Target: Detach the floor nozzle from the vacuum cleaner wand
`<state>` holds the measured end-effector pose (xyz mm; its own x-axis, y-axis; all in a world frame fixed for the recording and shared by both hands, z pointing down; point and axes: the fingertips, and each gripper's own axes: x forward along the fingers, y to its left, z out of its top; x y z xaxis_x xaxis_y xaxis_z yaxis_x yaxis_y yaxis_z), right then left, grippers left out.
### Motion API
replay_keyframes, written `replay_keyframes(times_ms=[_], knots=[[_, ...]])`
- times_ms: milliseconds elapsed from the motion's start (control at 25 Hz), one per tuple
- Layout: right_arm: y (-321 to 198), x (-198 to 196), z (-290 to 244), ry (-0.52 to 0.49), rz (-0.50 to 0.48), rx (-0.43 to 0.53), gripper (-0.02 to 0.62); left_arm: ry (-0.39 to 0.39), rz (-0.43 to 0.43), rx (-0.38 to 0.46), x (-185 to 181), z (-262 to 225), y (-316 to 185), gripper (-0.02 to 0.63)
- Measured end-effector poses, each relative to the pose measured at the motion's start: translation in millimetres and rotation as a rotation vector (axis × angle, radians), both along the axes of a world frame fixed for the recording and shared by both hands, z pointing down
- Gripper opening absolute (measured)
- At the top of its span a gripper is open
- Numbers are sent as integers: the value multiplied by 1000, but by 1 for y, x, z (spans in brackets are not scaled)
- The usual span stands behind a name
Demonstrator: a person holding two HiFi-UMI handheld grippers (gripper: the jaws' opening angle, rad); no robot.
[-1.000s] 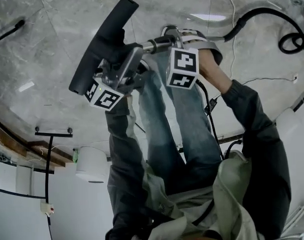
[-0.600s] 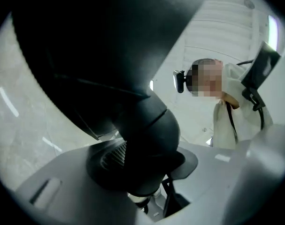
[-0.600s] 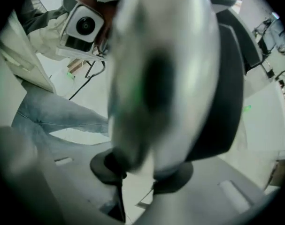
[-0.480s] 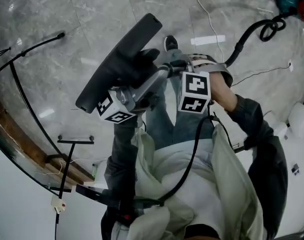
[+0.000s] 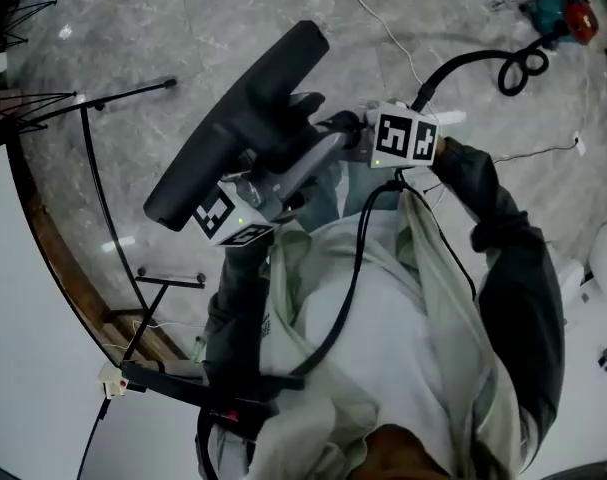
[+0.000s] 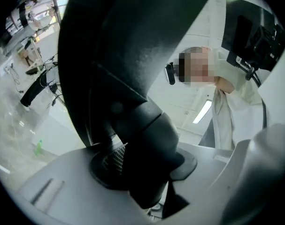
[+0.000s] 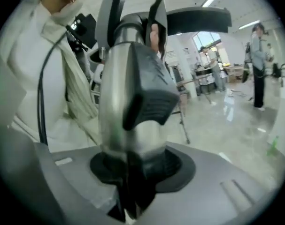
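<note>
Up in front of your chest, clear of the marble floor [image 5: 133,38], you held the nozzle [image 5: 245,118] and the wand [image 7: 121,78] in the air between your two grippers. Your left gripper [image 5: 305,156] had just been closing. The nozzle's black neck [image 6: 151,139] sat between its jaws with both pads pressed against it, so it was clamped on the nozzle. Your right gripper [image 5: 355,128] had just been opening a little, yet the silver wand stood between its jaws with a pad against each side. It gripped the wand next to the black latch [image 7: 151,95]. From that gripper's view the tube ran on to the nozzle at its far end, so the two parts were not yet detached. Seen from your head, the nozzle's long black head slanted from lower left to upper right, left of both marker cubes. A black hose [image 5: 463,63] curled across the floor toward the upper right corner of that view, close to a teal-and-red tool [image 5: 558,13]. A thin black stand [image 5: 103,168] stood on the floor at the left. A black cable [image 5: 353,268] hung from your right gripper down over your pale coat [image 5: 403,348].
</note>
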<state>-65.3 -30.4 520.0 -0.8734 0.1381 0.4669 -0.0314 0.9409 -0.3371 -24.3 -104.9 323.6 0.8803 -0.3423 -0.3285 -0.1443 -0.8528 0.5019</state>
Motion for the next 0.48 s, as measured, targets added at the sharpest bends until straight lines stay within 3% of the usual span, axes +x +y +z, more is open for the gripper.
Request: replay_keyframes(times_ms=[120,200,360,480], knots=[[31,1,-28,-56,-244,-80,126,-23,-29,-2,0,-21,8,167],[39,2,-49,-52,-267,-63,60,-26,-80,9,-4,-39,6,159],[26,4,-90,-40,-10,36,46,-14,-180,99,5,-81,7,115],[-1,21,-103,19,246,196,38,-45,-234,101,18,-97,4,112]])
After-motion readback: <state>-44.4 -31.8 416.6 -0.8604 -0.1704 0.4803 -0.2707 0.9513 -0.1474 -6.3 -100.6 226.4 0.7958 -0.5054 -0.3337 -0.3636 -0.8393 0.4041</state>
